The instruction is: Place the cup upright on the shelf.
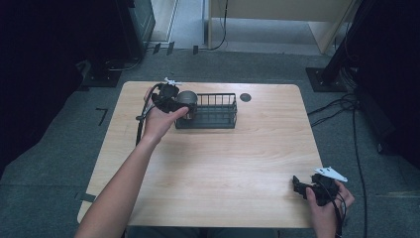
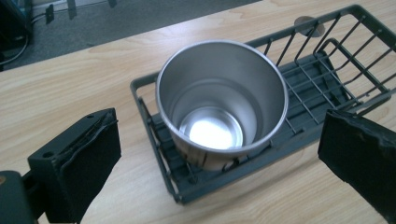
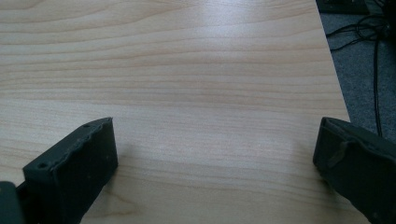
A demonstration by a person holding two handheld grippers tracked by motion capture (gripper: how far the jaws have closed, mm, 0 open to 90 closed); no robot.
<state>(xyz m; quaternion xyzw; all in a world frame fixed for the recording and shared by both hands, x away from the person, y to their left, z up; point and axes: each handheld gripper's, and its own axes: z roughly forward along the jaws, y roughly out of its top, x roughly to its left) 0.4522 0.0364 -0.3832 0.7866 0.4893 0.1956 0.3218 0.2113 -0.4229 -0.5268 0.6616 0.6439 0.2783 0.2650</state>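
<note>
- At the far left of the pale wooden worktop (image 1: 213, 153), the left gripper (image 1: 174, 100) is held in the person's left hand (image 1: 159, 120), just beside the left end of a dark grey wire basket (image 1: 215, 116).
- In the left gripper view, the left gripper (image 2: 219, 158) is seen released, its two black padded jaws spread wide and clasping nothing.
- Between and beyond those jaws, a shiny cylindrical steel cup (image 2: 221, 102) is seen standing upright inside the near end of the dark grey wire basket (image 2: 327, 70), its open mouth facing up and its inside empty.
- The cup is touched by neither jaw; the basket's low wire rim lies around its base.
- In the high view, the steel cup (image 1: 187, 99) is found at the basket's left end, with the remainder of the basket bare.
- A small dark round hole (image 1: 245, 97) is seen in the worktop just beyond the basket's right end.
- At the near right corner of the worktop, the right gripper (image 1: 303, 187) is held low in the person's right hand (image 1: 327, 203), well apart from the basket.
- In the right gripper view, the right gripper (image 3: 215, 158) is likewise seen released, jaws wide apart over bare wood (image 3: 187, 70), with grey carpet and cables (image 3: 369, 60) past the worktop's edge.
</note>
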